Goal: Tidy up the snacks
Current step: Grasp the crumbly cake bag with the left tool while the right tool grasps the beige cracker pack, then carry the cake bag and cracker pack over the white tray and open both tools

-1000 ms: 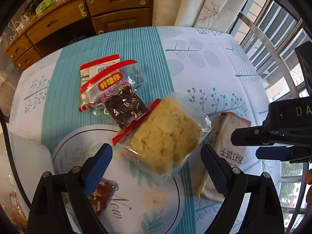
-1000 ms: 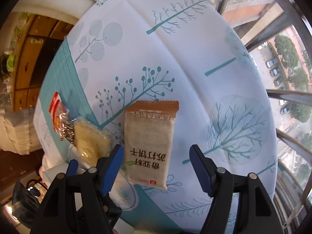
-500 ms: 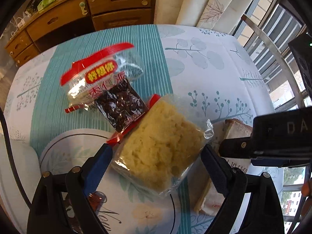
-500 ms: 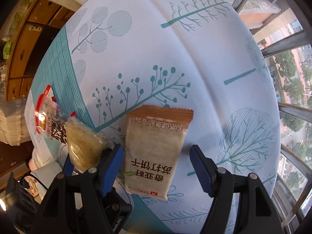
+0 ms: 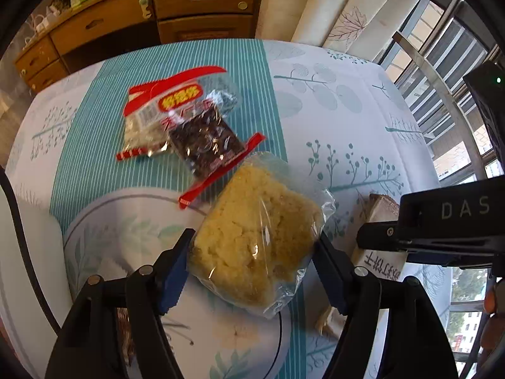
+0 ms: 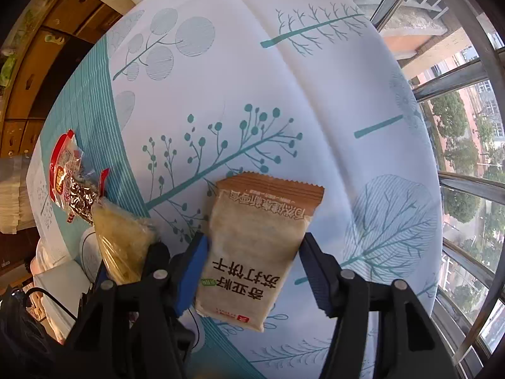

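Closing on two packets at once. Left gripper [image 5: 252, 265], jaws just narrowed, pads now against the clear-wrapped yellow crumbly cake [image 5: 255, 237] lying half on the plate [image 5: 94, 221] (red date packets [image 5: 189, 126] behind, untouched). Right gripper [image 6: 255, 268], jaws likewise just narrowed, pressing both edges of the soda cracker packet [image 6: 255, 246] on the tablecloth [image 6: 284, 79]. Next, probably: firm both grips, lift without crushing the cake

Wooden drawers [image 5: 176, 9] behind a bench [image 6: 284, 72] with leaf-print cloth; pale curtains [image 5: 341, 9]; sunlit barred window [image 5: 442, 60].
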Demonstrator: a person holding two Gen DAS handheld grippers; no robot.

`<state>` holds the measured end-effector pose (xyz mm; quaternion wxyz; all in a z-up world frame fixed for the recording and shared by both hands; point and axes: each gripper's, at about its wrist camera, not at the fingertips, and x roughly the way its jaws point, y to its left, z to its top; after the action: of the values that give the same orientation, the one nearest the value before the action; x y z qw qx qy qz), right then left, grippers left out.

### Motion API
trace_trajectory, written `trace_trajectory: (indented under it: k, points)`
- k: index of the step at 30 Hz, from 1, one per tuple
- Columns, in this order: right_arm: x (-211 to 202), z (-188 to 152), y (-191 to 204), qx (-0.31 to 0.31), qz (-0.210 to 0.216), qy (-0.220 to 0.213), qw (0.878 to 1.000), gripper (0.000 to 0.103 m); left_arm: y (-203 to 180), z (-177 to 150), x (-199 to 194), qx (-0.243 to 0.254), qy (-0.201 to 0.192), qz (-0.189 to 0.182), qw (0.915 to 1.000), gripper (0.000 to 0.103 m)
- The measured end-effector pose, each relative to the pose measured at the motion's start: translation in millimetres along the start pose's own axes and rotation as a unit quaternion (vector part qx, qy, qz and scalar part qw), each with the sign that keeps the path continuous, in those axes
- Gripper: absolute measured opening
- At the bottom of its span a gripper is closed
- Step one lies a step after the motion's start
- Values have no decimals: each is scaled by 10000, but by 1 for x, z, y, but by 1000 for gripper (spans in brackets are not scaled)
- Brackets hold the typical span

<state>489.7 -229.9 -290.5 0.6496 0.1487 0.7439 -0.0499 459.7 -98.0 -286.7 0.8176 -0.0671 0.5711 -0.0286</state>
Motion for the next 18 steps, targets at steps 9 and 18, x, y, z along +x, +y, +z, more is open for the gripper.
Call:
trace_trajectory:
  k: [9,18]
  points:
    - [11,-31,-14,55,62,455,9989,58,6,-26,-11,-259,415,-82,9988,70]
    - [22,-76,-37,175,97,887,9959,58,10,-62,-37,-378,686,-252,9966,70]
